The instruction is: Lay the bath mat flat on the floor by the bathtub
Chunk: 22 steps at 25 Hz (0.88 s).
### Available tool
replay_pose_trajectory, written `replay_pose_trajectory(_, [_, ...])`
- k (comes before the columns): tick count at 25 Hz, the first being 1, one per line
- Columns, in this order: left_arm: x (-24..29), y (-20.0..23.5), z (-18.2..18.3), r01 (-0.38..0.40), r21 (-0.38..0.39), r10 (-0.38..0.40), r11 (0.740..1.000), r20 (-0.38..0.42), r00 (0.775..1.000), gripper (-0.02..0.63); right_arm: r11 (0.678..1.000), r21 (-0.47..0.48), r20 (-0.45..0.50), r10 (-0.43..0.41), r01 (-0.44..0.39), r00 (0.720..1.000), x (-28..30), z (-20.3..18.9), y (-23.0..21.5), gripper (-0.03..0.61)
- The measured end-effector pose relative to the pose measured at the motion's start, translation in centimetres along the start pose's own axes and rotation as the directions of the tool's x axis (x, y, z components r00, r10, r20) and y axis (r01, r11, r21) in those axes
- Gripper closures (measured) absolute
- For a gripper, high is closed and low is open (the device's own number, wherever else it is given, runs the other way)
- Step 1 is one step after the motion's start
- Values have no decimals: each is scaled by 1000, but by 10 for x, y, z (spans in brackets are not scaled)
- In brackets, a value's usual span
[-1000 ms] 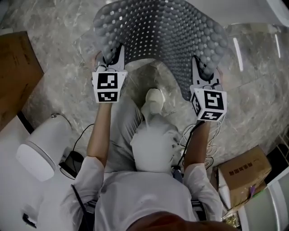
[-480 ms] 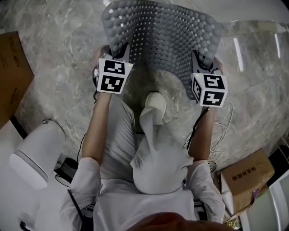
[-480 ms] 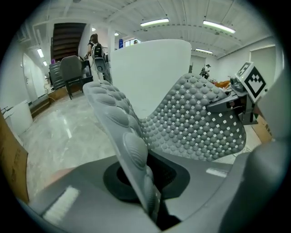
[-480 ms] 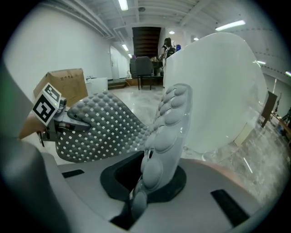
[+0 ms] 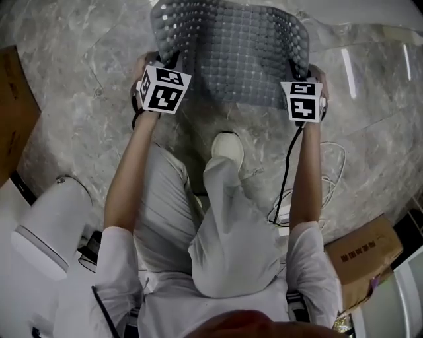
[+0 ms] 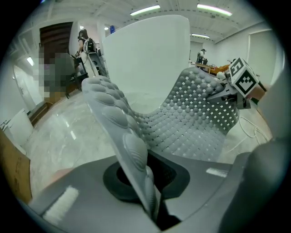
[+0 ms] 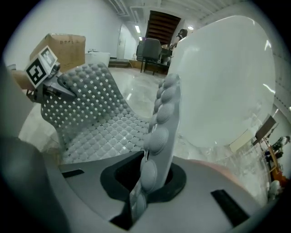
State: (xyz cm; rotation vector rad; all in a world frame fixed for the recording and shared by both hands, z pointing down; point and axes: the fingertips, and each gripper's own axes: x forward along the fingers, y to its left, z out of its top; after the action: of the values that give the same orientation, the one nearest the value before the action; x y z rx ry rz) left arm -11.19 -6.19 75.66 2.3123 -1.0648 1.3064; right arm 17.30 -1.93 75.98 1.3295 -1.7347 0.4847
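A grey rubber bath mat with pebble bumps and small square holes (image 5: 231,53) sags between the two tools at the top centre of the head view, over a glossy grey marbled stone floor (image 5: 86,86). The left gripper (image 5: 166,65) has its jaws nipped narrow on the mat's left edge. The right gripper (image 5: 295,71) pinches the right edge likewise. A white rounded bathtub (image 6: 145,54) stands just beyond. A brown cardboard box (image 5: 360,254) sits lower right, and ceiling strip lights (image 6: 145,10) line the open hall.

We look steeply down from overhead; gripper cameras, close behind their jaws, share the bath mat (image 5: 231,49) ahead.
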Motion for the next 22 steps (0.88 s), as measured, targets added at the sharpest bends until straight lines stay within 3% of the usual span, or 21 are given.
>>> replay_pose_trajectory(7, [44, 50, -37, -6, -33, 4, 999, -56, 998, 593, 998, -32, -57, -51, 49, 997, 51, -36, -32, 552])
replay_pose_trajectory(13, [69, 80, -64, 67, -170, -75, 983, -39, 996, 580, 984, 177, -40, 30, -23, 999, 78, -69, -72, 545])
replay_pose_trajectory(17, [82, 102, -80, 82, -275, -91, 958, -21, 996, 537, 976, 202, -39, 94, -85, 995, 90, -86, -83, 516])
replay_pose_trajectory(22, [82, 123, -86, 78, -276, -89, 958, -27, 996, 476, 953, 268, -3, 150, -143, 989, 98, -92, -95, 430])
